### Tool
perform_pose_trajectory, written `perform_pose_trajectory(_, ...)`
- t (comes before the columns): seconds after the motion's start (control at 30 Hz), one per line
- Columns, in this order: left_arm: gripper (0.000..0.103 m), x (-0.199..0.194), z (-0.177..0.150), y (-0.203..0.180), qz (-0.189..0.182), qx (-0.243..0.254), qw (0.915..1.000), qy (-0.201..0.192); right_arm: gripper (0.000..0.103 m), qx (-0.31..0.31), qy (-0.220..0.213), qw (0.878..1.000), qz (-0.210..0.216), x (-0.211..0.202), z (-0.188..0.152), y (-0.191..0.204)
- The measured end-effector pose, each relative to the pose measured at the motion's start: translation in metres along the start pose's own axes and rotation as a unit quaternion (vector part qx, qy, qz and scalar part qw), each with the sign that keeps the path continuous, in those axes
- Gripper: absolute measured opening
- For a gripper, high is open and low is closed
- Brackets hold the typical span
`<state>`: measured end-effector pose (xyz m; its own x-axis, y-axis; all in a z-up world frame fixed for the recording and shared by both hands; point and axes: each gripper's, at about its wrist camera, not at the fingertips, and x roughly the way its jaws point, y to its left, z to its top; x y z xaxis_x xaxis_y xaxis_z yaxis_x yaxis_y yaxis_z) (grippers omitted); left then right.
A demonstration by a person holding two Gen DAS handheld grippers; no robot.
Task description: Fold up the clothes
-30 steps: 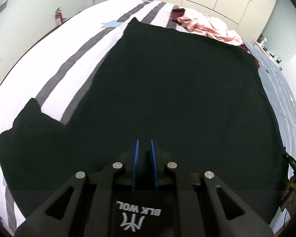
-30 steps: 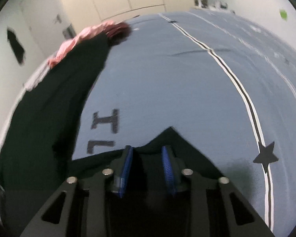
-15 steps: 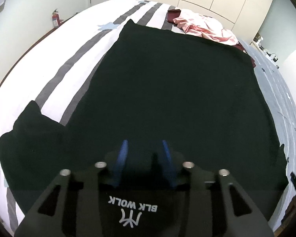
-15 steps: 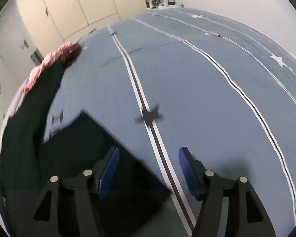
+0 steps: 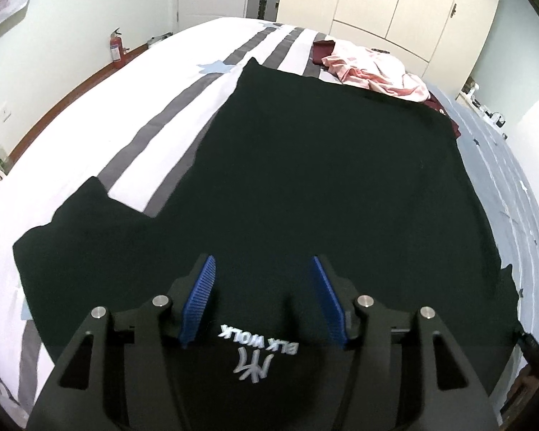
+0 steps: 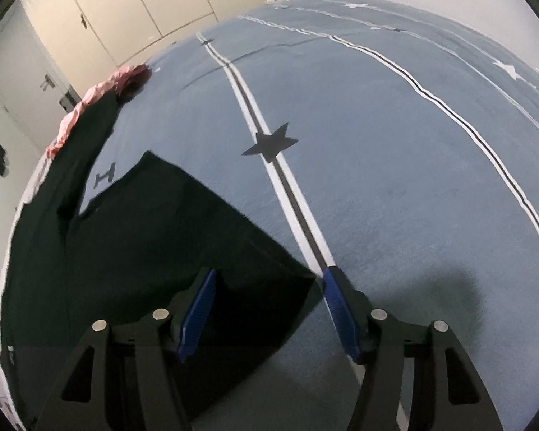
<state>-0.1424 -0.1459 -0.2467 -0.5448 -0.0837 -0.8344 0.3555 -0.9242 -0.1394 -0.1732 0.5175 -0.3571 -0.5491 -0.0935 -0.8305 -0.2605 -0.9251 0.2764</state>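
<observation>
Both the left gripper (image 5: 264,300) and right gripper (image 6: 267,314) had just parted their fingers, releasing the black shirt (image 5: 323,179) flat on the bed (image 6: 395,179), ready for folding.

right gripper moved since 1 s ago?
Yes. The right gripper has swung rightward across the blue bedspread, from the printed letters to the black star. Its jaws have just been opening, letting go of the black T-shirt.
</observation>
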Motion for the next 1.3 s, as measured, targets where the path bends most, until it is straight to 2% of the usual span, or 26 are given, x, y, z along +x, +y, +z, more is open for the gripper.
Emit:
perform_pose_trajectory(0.07, 0.053, -0.005, -0.002, 0.01, -0.009, 0.0, 1.0, 0.001, 0.049, -0.009, 0.004, 1.0, -0.008, 0.0, -0.001, 0.006)
perform_pose_trajectory(0.13, 0.053, -0.012, -0.003, 0.023, -0.009, 0.011, 0.9998, -0.011, 0.004, -0.026, 0.011, 1.0, -0.01, -0.002, 0.0, 0.015)
perform_pose_trajectory(0.2, 0.053, -0.019, -0.006, 0.044, -0.011, 0.002, 0.9998, -0.016, 0.004, -0.043, 0.013, 0.999, -0.008, -0.01, 0.003, 0.028)
perform_pose_trajectory(0.37, 0.053, -0.039, -0.021, 0.112, -0.014, -0.051, 0.9984, -0.023, 0.004, -0.089, -0.057, 0.994, 0.032, -0.087, 0.014, 0.102)
perform_pose_trajectory(0.5, 0.053, -0.061, -0.024, 0.17, -0.026, -0.079, 0.9961, -0.027, 0.004, -0.165, -0.083, 0.979, 0.084, -0.145, -0.003, 0.218)
perform_pose_trajectory(0.67, 0.053, -0.088, -0.01, 0.244, -0.047, -0.088, 0.9944, -0.034, 0.004, -0.247, -0.072, 0.951, 0.17, -0.177, -0.06, 0.391)
perform_pose_trajectory(0.73, 0.053, -0.101, -0.004, 0.274, -0.051, -0.083, 0.9944, -0.04, 0.004, -0.26, -0.057, 0.94, 0.213, -0.178, -0.09, 0.465)
perform_pose_trajectory(0.87, 0.053, -0.117, 0.0, 0.317, -0.057, -0.056, 0.9961, -0.039, 0.004, -0.265, -0.016, 0.92, 0.288, -0.166, -0.156, 0.59)
perform_pose_trajectory(1.0, 0.053, -0.112, -0.013, 0.35, -0.058, -0.065, 0.9959, -0.022, 0.004, -0.28, 0.041, 0.9, 0.332, -0.132, -0.237, 0.688)
perform_pose_trajectory(1.07, 0.053, -0.101, -0.024, 0.362, -0.057, -0.079, 0.9952, -0.008, 0.005, -0.288, 0.082, 0.89, 0.345, -0.106, -0.275, 0.714)
perform_pose_trajectory(1.1, 0.053, -0.095, -0.03, 0.366, -0.056, -0.084, 0.9949, 0.002, 0.008, -0.296, 0.103, 0.885, 0.345, -0.091, -0.293, 0.724)
perform_pose_trajectory(1.17, 0.053, -0.082, -0.04, 0.371, -0.055, -0.095, 0.9937, 0.022, 0.017, -0.308, 0.154, 0.881, 0.325, -0.06, -0.316, 0.73)
perform_pose_trajectory(1.23, 0.053, -0.071, -0.047, 0.371, -0.059, -0.103, 0.9922, 0.038, 0.019, -0.319, 0.206, 0.875, 0.301, -0.029, -0.336, 0.733)
perform_pose_trajectory(1.3, 0.053, -0.065, -0.049, 0.366, -0.066, -0.105, 0.9914, 0.041, 0.022, -0.315, 0.203, 0.876, 0.304, -0.032, -0.333, 0.718)
